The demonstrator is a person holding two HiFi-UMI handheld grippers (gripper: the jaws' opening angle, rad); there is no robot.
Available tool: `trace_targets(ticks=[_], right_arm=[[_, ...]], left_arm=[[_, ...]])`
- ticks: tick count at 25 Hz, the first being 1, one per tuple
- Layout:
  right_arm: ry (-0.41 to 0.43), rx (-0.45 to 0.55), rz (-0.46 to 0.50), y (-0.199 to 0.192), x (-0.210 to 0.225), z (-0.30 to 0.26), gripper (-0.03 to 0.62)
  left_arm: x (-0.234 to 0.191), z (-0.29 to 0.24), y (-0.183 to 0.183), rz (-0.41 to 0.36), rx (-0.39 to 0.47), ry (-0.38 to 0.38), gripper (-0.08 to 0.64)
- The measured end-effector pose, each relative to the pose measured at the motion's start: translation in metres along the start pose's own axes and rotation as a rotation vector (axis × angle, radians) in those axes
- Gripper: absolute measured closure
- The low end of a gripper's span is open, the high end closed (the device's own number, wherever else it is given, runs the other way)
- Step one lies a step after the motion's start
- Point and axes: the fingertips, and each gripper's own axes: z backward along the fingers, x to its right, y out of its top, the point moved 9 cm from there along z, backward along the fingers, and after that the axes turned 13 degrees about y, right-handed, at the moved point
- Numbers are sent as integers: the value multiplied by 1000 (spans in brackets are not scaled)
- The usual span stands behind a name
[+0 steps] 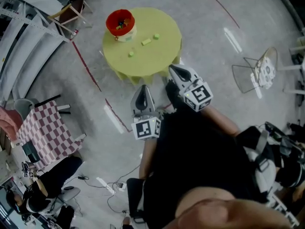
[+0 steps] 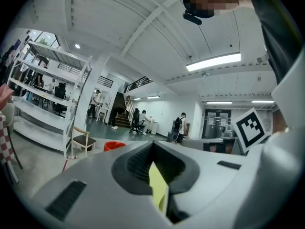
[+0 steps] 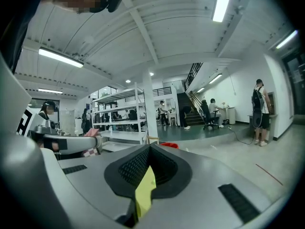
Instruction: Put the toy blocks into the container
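A round yellow-green table (image 1: pixel 162 56) carries a red container (image 1: pixel 120 22) on a white base at its far left. Three small blocks lie loose on the tabletop: a green one (image 1: pixel 156 36), a yellow one (image 1: pixel 146 42) and another green one (image 1: pixel 131 54). My left gripper (image 1: pixel 142 87) hangs shut just short of the table's near edge. My right gripper (image 1: pixel 172 68) is shut too, with its tip over the near rim. In both gripper views the jaws meet with nothing held, and the container's red rim (image 2: pixel 113 145) (image 3: pixel 169 145) peeks above them.
A wooden chair (image 1: pixel 71 11) stands beyond the table's left. A checked-cloth table (image 1: pixel 45 130) and a seated person (image 1: pixel 43 190) are at the lower left. A wire chair (image 1: pixel 259 73) is at the right. Cables (image 1: pixel 112 187) lie on the floor.
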Motion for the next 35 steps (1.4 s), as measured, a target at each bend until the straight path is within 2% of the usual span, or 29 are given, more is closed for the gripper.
trace_targets(ticks=[12, 18, 23, 31, 35], right_arm=[[75, -46, 22, 20, 130, -77, 604], [124, -106, 15, 15, 194, -106, 604], [169, -146, 9, 3, 226, -128, 604], [166, -173, -15, -20, 257, -154, 604], [163, -224, -17, -37, 264, -164, 604]], left_arm=[[2, -134, 17, 6, -13, 50, 575], [17, -194, 27, 12, -18, 125, 575], [27, -227, 27, 9, -33, 161, 575], [25, -256, 42, 21, -18, 174, 575], [21, -262, 47, 21, -17, 159, 575]])
